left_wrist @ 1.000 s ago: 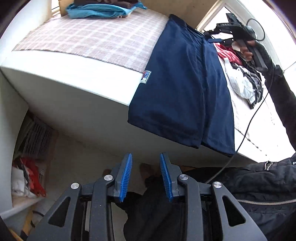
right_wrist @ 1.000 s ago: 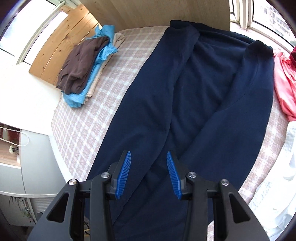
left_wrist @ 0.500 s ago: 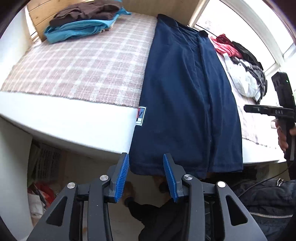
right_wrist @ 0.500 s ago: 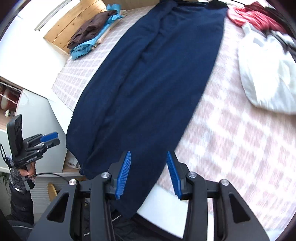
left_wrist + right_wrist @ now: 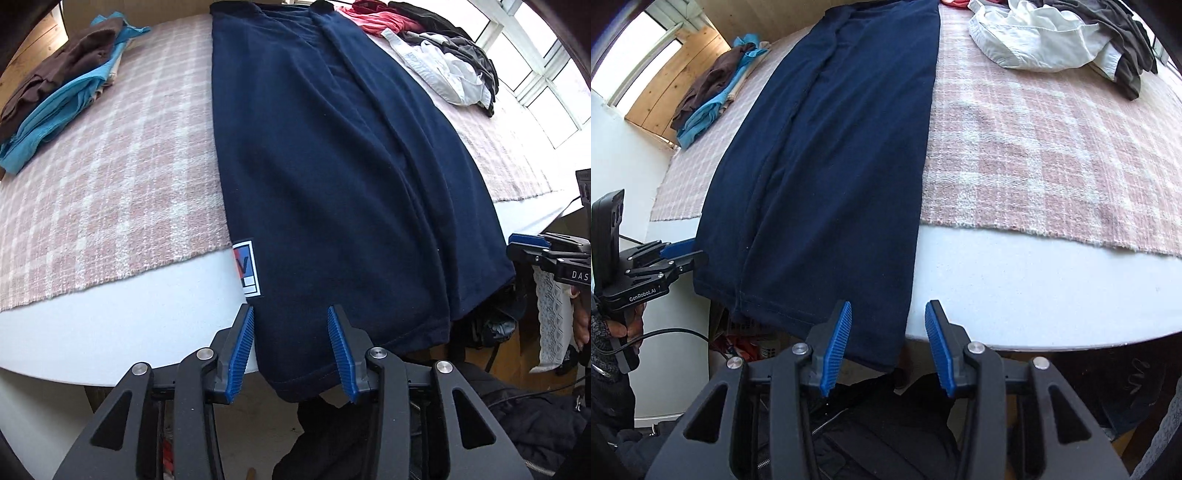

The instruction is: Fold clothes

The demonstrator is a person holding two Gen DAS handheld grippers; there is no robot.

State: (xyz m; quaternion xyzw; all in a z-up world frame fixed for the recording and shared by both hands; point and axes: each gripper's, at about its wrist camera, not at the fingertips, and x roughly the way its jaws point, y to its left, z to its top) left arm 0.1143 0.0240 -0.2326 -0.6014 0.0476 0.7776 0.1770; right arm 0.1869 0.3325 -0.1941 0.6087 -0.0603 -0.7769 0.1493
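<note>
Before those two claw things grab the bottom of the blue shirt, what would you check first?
1. Navy shirt lies flat with sides folded in: ok.
2. Hem hangs over the table edge, reachable: ok.
3. Left gripper at the hem's left corner, its jaws opening, cloth not yet pinched: ok.
4. Right gripper open at the right corner: ok.
5. Folded stack and unfolded pile clear of the shirt: ok.
6. Hem layers aligned underneath: cannot tell.

Pink checked blanket (image 5: 110,177) over white bed (image 5: 129,325); wooden headboard (image 5: 661,99); windows (image 5: 546,74).
</note>
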